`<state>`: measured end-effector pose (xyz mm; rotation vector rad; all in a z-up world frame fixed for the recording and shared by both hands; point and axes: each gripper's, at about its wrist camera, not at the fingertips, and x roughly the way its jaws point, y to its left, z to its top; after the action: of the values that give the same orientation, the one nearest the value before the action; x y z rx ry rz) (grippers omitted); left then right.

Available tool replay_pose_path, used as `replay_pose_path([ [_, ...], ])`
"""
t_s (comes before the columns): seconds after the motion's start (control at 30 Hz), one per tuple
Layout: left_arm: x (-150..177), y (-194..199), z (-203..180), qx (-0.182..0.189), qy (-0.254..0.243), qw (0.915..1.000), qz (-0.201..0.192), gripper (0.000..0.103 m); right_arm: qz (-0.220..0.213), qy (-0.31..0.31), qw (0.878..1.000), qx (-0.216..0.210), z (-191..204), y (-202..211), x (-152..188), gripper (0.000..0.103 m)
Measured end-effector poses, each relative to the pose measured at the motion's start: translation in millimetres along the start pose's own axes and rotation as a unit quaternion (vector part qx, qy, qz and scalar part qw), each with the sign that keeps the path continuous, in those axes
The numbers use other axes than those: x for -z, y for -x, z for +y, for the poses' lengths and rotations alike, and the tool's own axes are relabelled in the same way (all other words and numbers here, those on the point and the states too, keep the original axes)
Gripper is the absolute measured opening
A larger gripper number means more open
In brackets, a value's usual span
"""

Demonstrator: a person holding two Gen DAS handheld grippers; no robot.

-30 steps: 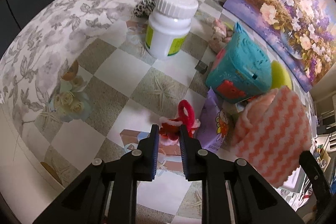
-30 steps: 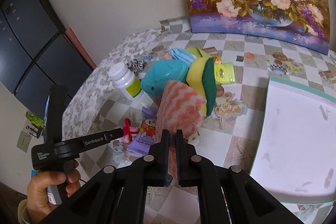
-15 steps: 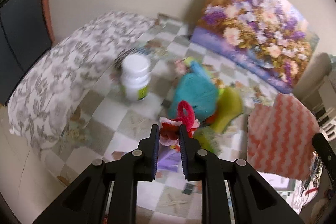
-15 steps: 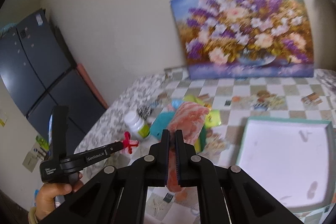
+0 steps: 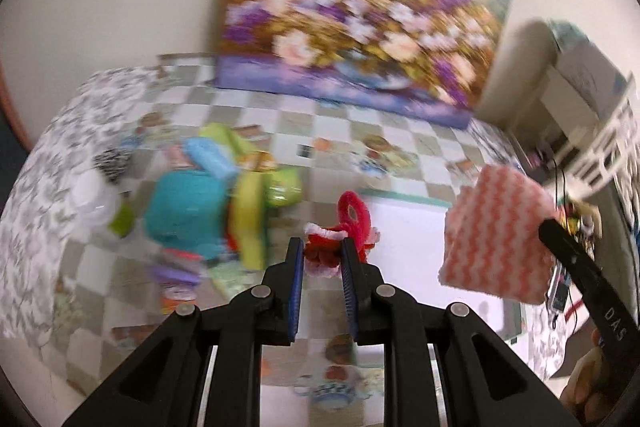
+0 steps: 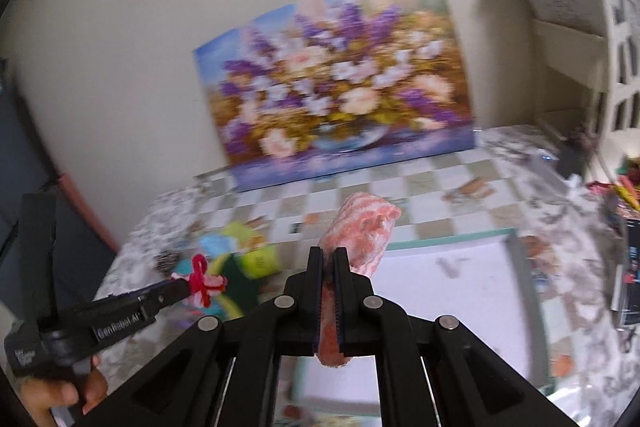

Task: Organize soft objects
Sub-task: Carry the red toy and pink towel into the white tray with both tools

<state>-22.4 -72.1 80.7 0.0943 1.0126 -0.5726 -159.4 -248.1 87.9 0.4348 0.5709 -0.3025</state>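
Red pipe-cleaner toy is sitting clenched in the left gripper; the right gripper is pinching a pink striped cloth. Ahead, below both, a white tray is lying, clutter to its left.

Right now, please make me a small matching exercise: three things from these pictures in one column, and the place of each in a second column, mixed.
Things:
1. pink striped cloth
2. red fuzzy ornament
3. flower painting

Places:
A. leaning against the wall
B. between the right gripper jaws
C. between the left gripper jaws

Pairs: 1-B, 2-C, 3-A
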Motion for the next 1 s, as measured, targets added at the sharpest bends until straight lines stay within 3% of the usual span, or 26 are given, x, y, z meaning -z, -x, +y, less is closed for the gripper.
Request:
replay_pose_path([
  [0.23, 1.8, -39.6, -54.2, 0.023, -0.046, 0.9985, 0.022, 0.02, 0.016, -0.026, 0.997, 0.072, -43.2, -11.4, -6.8, 0.005],
  [0.4, 9.1, -71.4, -73.8, 0.035, -0.066, 0.9964, 0.04, 0.02, 0.05, -0.052, 0.994, 0.081, -65.9, -33.7, -1.5, 0.006],
  [0.63, 27.0, -114.9, -83.2, 0.026, -0.084, 0.9927, 0.083, 0.02, 0.109, -0.093, 0.981, 0.133, -108.7, -70.7, 16.7, 0.006],
  [0.77, 30.7, -125.8, -84.7, 0.025, -0.085, 0.9919, 0.091, 0.02, 0.134, -0.085, 0.97, 0.184, -124.8, -77.5, 26.0, 0.005],
  [1.0, 32.1, -143.8, -78.6, 0.013, -0.079, 0.9911, 0.107, 0.021, 0.164, -0.072, 0.959, 0.218, -132.9, -87.9, 34.2, 0.009],
])
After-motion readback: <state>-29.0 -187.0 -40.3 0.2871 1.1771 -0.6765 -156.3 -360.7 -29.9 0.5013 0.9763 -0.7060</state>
